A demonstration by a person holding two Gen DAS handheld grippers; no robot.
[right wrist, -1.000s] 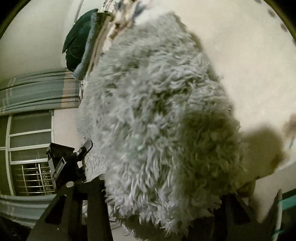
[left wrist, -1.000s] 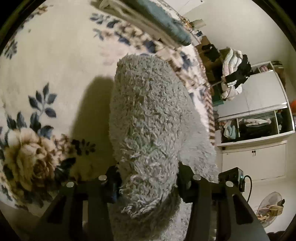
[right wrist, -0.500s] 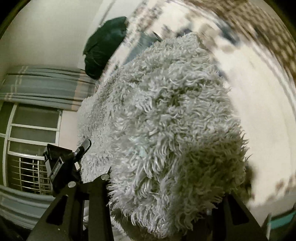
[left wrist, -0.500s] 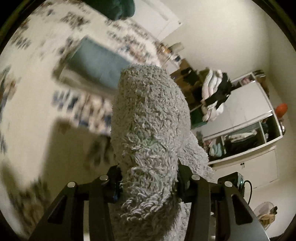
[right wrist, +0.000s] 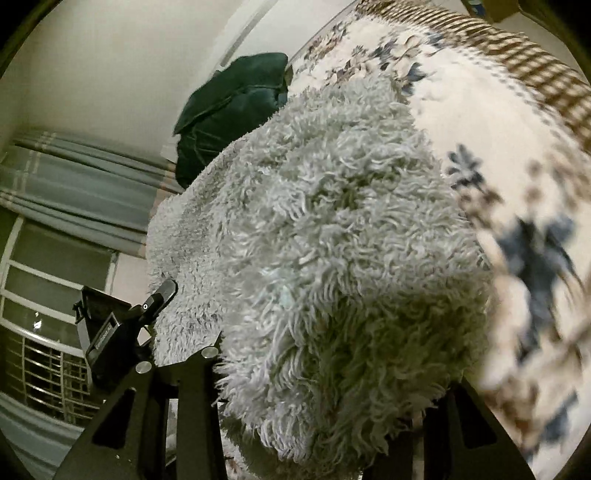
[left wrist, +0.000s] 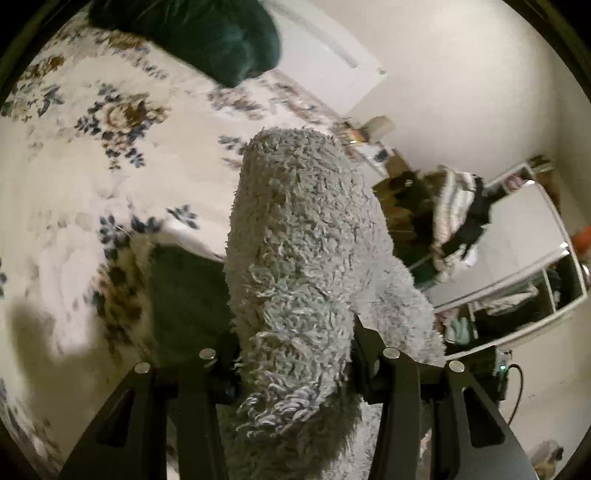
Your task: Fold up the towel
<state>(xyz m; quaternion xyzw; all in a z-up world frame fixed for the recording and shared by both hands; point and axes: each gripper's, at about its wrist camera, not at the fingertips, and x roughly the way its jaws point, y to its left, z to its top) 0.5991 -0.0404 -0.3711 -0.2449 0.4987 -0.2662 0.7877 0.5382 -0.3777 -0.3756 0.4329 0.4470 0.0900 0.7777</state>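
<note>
A shaggy pale grey towel [left wrist: 299, 266] fills the middle of the left wrist view. It bunches up between the two black fingers of my left gripper [left wrist: 295, 365], which is shut on it. In the right wrist view the same towel [right wrist: 332, 240] bulges over my right gripper [right wrist: 325, 387], also shut on it; the fingertips are buried in the pile. The towel is held up above a bed with a cream floral cover [left wrist: 92, 166]. A fold of towel hangs down past the left gripper's right finger.
A dark green pillow [left wrist: 207, 33] lies at the head of the bed [right wrist: 236, 107]. A white wardrobe with open shelves [left wrist: 517, 266] and a heap of clothes [left wrist: 458, 214] stand to the right. Grey curtains [right wrist: 74, 192] and a barred window [right wrist: 48, 354] are left of the right gripper.
Both grippers have swung up and forward with the towel. The views tilted from the bed cover toward the pillow and wall. The folded blue item seen earlier is out of view.
</note>
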